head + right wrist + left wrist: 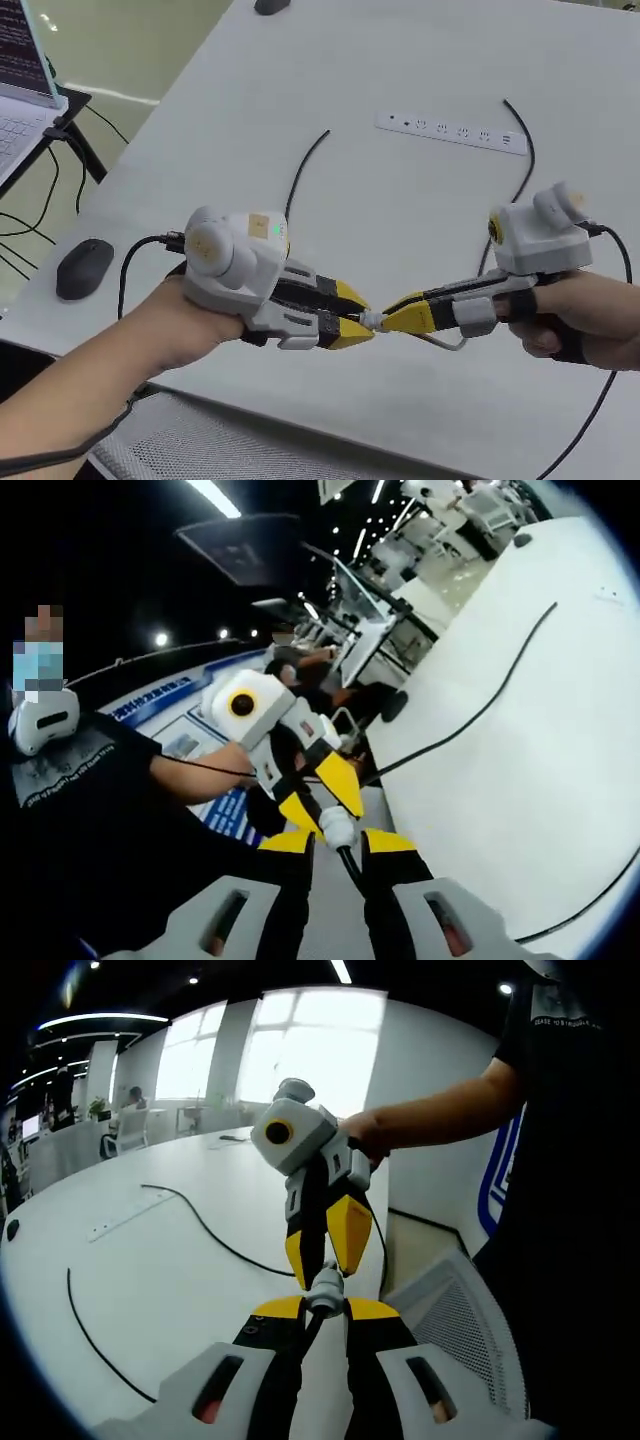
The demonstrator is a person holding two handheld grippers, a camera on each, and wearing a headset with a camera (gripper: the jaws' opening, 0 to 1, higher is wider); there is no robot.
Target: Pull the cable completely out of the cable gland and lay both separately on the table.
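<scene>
- The left gripper (362, 323) and the right gripper (392, 318) meet tip to tip, up in the air over the table (400, 220).
- The small white cable gland (373, 320) sits right between the two sets of tips.
- The left gripper's jaws are pinched nearly together on one end of the cable gland.
- The right gripper's jaws are pinched nearly together on the other end.
- The thin black cable (350, 865) is still in the cable gland. In each gripper view it runs from the gland back between that gripper's own jaws.
- The near edge of the table lies just under and behind both grippers. A grey mesh chair (200, 450) is past that edge.
- Ahead of the grippers is a wide bare patch of white table.
- Farther ahead of the right gripper lies a white power strip (450, 132).
- Ahead of the left gripper lies a loose black wire (305, 170).
- Off to the left gripper's outer side, near the table's side edge, is a dark mouse (85, 268).
</scene>
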